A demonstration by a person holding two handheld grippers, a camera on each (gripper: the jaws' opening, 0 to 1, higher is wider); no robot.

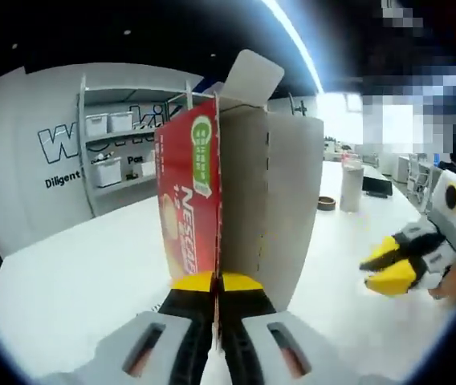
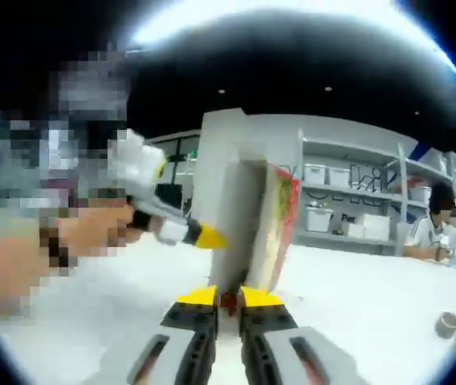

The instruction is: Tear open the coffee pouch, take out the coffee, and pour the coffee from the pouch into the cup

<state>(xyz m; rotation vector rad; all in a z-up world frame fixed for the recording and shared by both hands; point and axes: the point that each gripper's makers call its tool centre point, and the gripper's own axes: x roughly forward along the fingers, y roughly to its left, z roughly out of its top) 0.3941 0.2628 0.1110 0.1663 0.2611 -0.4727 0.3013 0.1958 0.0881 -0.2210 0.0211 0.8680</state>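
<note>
A red Nescafe coffee box (image 1: 189, 200) stands upright on the white table (image 1: 75, 281), its top flap (image 1: 250, 76) open and its grey cardboard inside face (image 1: 280, 200) turned toward me. My left gripper (image 1: 217, 282) is shut on the box's bottom edge. From the right gripper view the same box (image 2: 244, 224) stands just ahead, with the left gripper's yellow fingertip (image 2: 209, 237) pressed on its edge. My right gripper (image 2: 228, 298), also seen at the right as the right gripper (image 1: 387, 266), hovers apart from the box with its jaws a narrow gap apart and nothing held.
A tape roll (image 1: 326, 203) and a pale tall container (image 1: 352, 186) stand far back on the table. Shelves with white bins (image 1: 107, 152) line the wall. A person (image 2: 433, 228) sits at the table's far right, near another tape roll (image 2: 447, 324).
</note>
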